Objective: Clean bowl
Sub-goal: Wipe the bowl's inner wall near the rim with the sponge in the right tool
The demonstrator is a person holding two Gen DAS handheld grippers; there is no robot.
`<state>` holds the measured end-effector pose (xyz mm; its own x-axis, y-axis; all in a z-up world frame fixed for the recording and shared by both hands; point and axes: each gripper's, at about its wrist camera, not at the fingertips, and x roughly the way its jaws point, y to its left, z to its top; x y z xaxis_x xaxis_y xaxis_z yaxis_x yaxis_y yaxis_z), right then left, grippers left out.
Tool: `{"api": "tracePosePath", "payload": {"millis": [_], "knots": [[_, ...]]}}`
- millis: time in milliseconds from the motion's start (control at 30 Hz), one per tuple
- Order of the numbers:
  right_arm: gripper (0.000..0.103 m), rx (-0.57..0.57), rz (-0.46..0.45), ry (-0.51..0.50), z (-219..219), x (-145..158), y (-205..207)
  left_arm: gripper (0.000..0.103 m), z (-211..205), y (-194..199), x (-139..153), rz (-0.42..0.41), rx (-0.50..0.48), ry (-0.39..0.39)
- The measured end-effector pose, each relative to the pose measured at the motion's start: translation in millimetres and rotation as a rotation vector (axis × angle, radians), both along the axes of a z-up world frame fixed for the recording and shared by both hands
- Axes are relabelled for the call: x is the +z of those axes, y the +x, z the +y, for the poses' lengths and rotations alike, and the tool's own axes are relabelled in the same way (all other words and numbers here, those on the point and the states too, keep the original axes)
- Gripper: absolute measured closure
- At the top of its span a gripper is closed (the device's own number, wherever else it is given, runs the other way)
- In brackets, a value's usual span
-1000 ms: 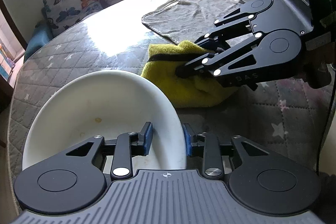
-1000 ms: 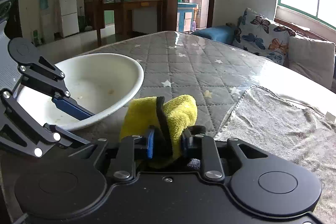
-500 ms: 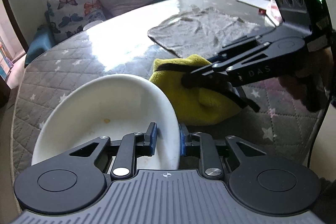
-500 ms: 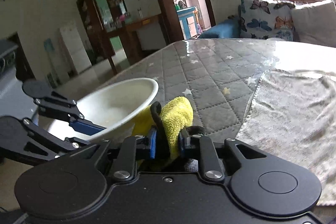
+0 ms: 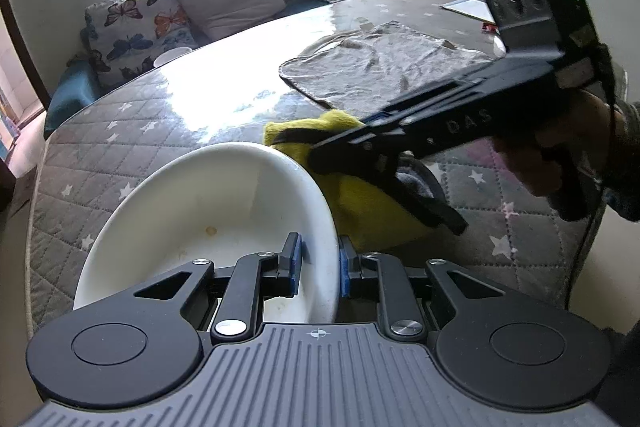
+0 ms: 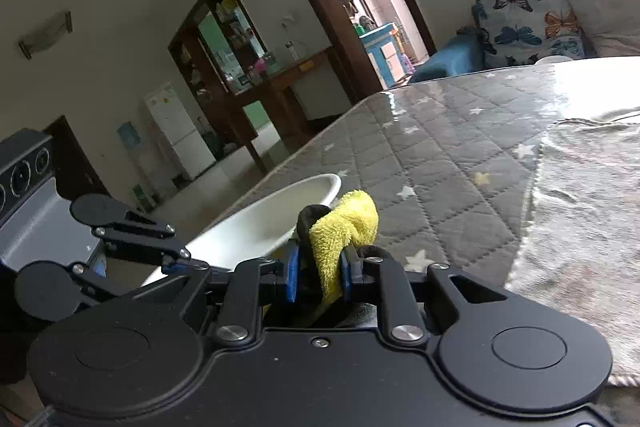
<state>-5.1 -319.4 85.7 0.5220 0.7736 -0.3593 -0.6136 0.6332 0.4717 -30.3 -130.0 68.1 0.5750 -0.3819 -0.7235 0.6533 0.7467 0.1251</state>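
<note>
A white bowl (image 5: 208, 211) with small brown stains inside is tilted up off the quilted table. My left gripper (image 5: 319, 263) is shut on the bowl's near right rim. My right gripper (image 6: 318, 277) is shut on a yellow cloth (image 6: 348, 227) with a black trim. In the left wrist view the right gripper (image 5: 320, 157) holds the yellow cloth (image 5: 360, 203) lifted, just beyond the bowl's right rim. In the right wrist view the bowl (image 6: 256, 223) lies left of the cloth, with my left gripper (image 6: 172, 263) on it.
A grey towel (image 5: 384, 67) lies spread on the table (image 5: 120, 139) behind the cloth. Butterfly cushions (image 5: 132, 27) line a bench past the far edge. Papers and a box (image 5: 468, 3) sit at the far right.
The left gripper has closed on the bowl's rim and tilted the bowl up. The right gripper has lifted the yellow cloth off the table and brought it to the bowl's rim.
</note>
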Motion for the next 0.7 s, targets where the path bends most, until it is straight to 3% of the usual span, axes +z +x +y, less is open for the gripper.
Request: {"api": "tracePosePath", "payload": {"millis": [700], "knots": [[0.082, 0.034, 0.02, -0.067, 16, -3, 14, 0.082, 8, -28, -29, 0.013, -0.079, 0.109]]}}
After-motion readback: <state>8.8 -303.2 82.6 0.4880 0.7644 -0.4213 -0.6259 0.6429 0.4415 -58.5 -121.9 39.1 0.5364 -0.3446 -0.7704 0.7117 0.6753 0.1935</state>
